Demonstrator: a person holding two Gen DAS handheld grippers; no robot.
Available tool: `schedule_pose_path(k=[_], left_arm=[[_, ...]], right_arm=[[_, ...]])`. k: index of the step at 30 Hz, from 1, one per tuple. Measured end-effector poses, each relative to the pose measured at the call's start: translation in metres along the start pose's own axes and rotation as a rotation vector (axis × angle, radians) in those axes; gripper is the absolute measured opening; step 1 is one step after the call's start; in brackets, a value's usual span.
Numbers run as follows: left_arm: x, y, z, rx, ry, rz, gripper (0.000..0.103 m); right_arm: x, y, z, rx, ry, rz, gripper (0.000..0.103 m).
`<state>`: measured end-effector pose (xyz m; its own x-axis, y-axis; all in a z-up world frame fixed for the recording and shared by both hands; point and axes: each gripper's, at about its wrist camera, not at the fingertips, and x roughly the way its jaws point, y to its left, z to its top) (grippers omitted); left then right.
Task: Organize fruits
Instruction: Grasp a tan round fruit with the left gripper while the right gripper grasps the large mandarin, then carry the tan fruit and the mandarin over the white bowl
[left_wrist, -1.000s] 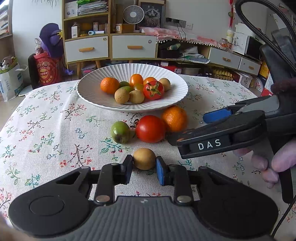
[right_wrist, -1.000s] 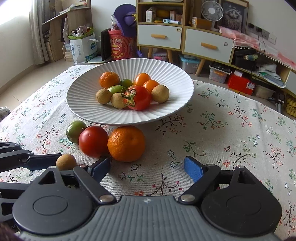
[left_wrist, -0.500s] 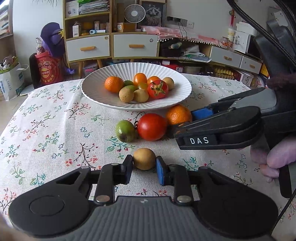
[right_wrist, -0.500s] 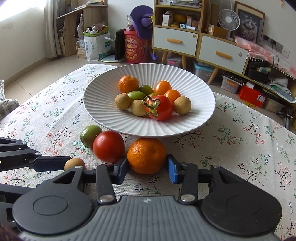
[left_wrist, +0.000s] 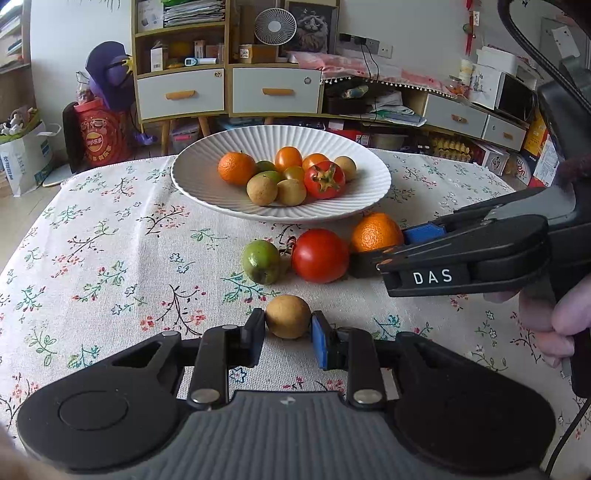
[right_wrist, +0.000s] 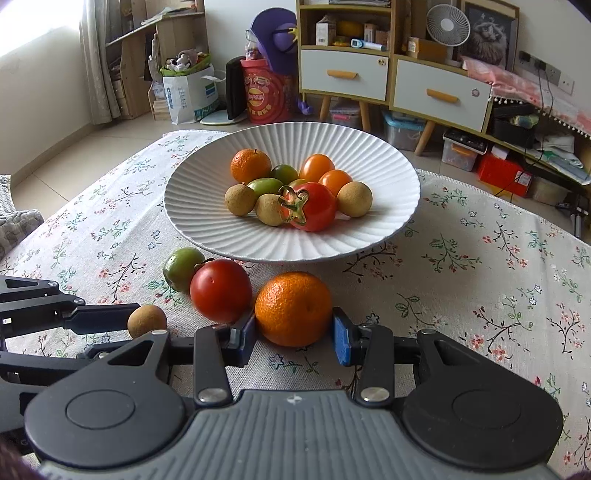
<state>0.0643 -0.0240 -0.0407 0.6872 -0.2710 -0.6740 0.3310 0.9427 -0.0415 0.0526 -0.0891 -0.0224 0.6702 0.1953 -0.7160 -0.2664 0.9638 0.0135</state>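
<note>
My left gripper (left_wrist: 288, 328) is shut on a small brown longan (left_wrist: 288, 320), which rests on the floral tablecloth. My right gripper (right_wrist: 293, 332) is shut on an orange mandarin (right_wrist: 293, 308) just in front of the white ribbed plate (right_wrist: 369, 240). The right gripper also shows in the left wrist view (left_wrist: 402, 245), with the mandarin (left_wrist: 375, 230) between its fingers. A red tomato (right_wrist: 221, 290) and a green fruit (right_wrist: 183, 267) lie loose beside the mandarin. The plate (left_wrist: 207, 184) holds several fruits.
The floral tablecloth (right_wrist: 480, 295) covers the table. Behind the table stand drawer cabinets (left_wrist: 221, 92), a red bucket (left_wrist: 101, 133) and a paper bag (left_wrist: 26, 155). The table's far edge lies just beyond the plate.
My right gripper moved forward and closed its fingers on the mandarin. My left gripper kept its grip on the longan and barely moved.
</note>
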Motion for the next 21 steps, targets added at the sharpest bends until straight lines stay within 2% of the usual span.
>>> schedule_pose_path(k=[14,21], left_arm=[[-0.006,0.013,0.007,-0.042,-0.012,-0.019,0.016],[-0.01,0.015,0.024,-0.054,-0.046,-0.042,0.016]], right_arm=[[-0.012,-0.015,-0.006,0.072,0.019,0.045,0.038],[-0.026,-0.023,0.005,0.104,-0.034,0.054,0.038]])
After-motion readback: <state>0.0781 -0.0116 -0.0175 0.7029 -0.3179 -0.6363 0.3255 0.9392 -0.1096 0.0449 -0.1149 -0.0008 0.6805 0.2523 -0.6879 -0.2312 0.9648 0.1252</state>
